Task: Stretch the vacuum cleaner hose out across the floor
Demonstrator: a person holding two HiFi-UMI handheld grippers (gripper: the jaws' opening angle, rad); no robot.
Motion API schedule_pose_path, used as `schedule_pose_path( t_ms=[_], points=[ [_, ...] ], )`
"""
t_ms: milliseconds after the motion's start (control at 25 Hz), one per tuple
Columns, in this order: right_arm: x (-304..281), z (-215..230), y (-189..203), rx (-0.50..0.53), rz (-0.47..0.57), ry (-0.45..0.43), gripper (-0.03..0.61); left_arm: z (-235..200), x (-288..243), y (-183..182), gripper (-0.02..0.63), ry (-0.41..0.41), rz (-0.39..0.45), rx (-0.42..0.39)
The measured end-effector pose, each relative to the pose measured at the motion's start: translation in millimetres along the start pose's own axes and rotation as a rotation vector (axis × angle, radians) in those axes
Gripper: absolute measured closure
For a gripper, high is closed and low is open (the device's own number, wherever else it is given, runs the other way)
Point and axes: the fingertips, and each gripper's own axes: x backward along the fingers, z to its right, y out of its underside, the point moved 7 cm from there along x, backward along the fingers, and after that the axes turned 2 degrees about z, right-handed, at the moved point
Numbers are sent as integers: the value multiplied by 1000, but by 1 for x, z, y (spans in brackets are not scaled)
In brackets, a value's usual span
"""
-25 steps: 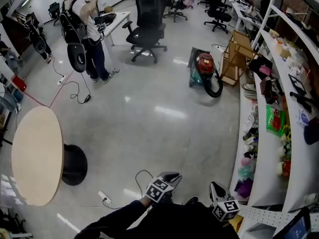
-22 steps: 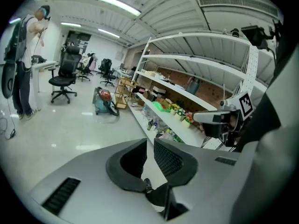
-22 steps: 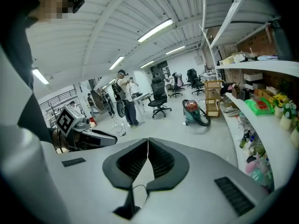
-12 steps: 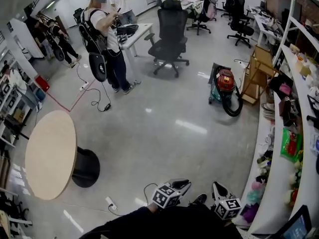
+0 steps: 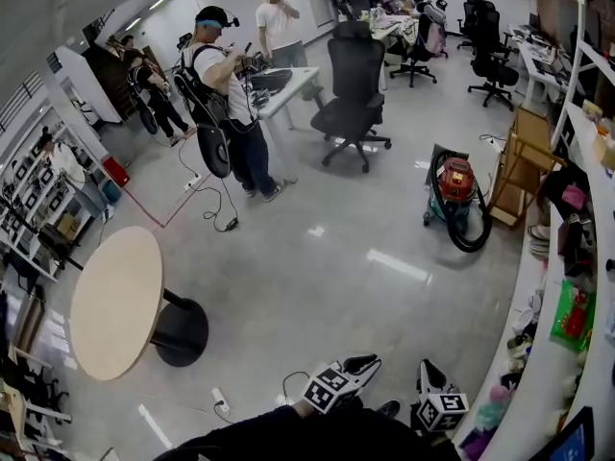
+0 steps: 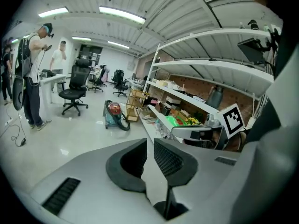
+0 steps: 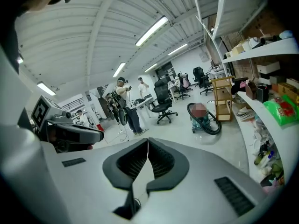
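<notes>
Across the floor by the shelving (image 5: 577, 286), the red vacuum cleaner (image 5: 455, 182) sits with its black hose (image 5: 473, 240) looped against it. Well apart from it, the left hand-held gripper (image 5: 363, 361) is nearly pressed together and the right hand-held gripper (image 5: 426, 366) fully, both empty.

Left tongs (image 6: 149, 147) all but together, red vacuum cleaner (image 6: 113, 112) well beyond on glossy floor (image 6: 70, 136).

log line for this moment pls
left gripper: shut, empty | right gripper: shut, empty | vacuum cleaner: far off on floor | hose: looped, untouched
</notes>
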Motion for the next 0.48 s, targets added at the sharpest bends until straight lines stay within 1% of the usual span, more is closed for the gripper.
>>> schedule_pose_path(
  t_ms=[120, 240, 320, 480],
  points=[
    [-10, 14, -10, -18, -6, 19, 563, -9, -16, -6, 552, -3, -19, 4],
    [-29, 25, -20, 15, 11, 26, 563, -29, -36, -18, 552, -7, -13, 16],
    [-46, 34, -30, 47, 28, 32, 563, -44, -55, -30, 552, 20, -5, 12],
    [-86, 48, -63, 80, 23, 102, 563, -84, -92, -66, 552, 117, 30, -22]
  ],
)
